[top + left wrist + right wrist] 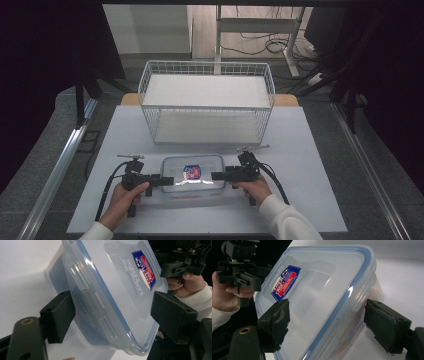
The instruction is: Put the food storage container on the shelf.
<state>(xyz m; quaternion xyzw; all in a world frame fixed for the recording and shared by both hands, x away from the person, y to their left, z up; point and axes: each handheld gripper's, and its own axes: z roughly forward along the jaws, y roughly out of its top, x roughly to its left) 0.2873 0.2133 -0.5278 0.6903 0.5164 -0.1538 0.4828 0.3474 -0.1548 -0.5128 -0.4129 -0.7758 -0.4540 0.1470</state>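
Near the tabletop's front edge, the box (192, 175) lies between both claws. Left claw (166, 181) and right claw (217, 176) stand apart around its short ends, not clamped. Uneven closing could tilt or skid the slick lid (117, 282).

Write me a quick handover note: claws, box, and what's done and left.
Left claw: open, jaws astride the left end of the lidded plastic box; no firm grip visible.
Right claw: open, jaws astride the box's right end.
Box: on the white table, lid on, in front of the wire basket.
Done: both claws lined up at the ends.
Left: probably close both claws and lift; the basket looks like the likely destination.
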